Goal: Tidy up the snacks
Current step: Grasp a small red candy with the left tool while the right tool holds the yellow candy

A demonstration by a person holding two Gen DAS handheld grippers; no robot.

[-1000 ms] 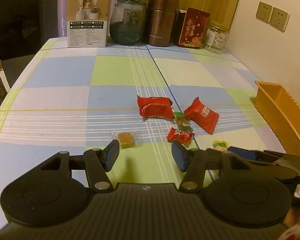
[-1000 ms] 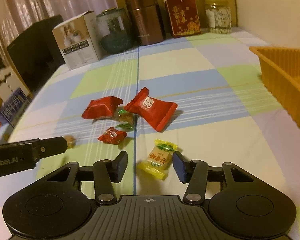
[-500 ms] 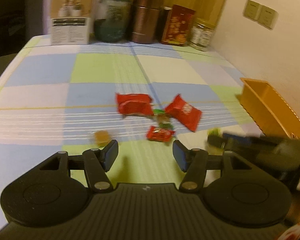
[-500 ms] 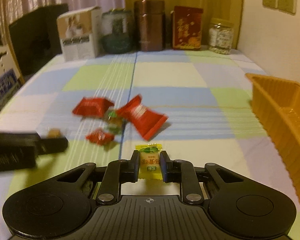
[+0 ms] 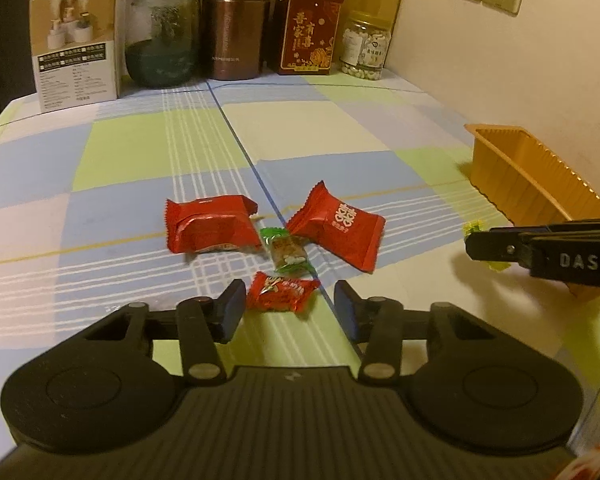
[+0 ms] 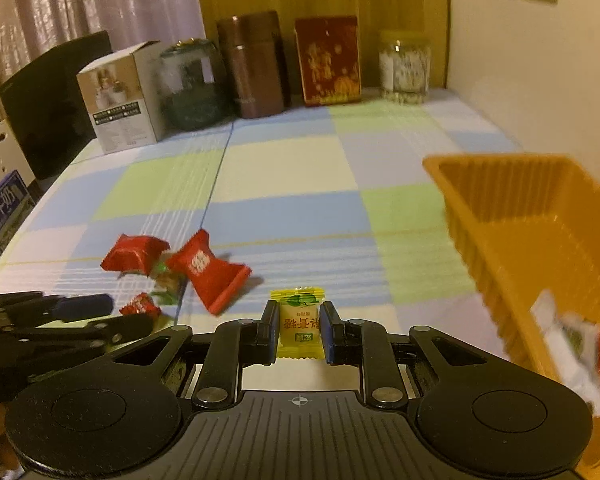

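Only the right wrist view shows wrappers [image 6: 580,344] inside the orange tray [image 6: 500,208].

**Where there's room on the table**

Most of the checked cloth [image 5: 148,152] is bare, so the whole middle and left side is open. The only clutter mid-table is a tight bunch of snacks: two big red packs [image 5: 210,224] [image 5: 338,226], a green candy [image 5: 288,250] between them, and a small red candy [image 5: 282,292] just in front. The back edge is lined with a box [image 5: 76,44], jars [image 5: 162,36] and tins [image 5: 234,24]. The orange tray [image 6: 540,240] blocks the right side by the wall.
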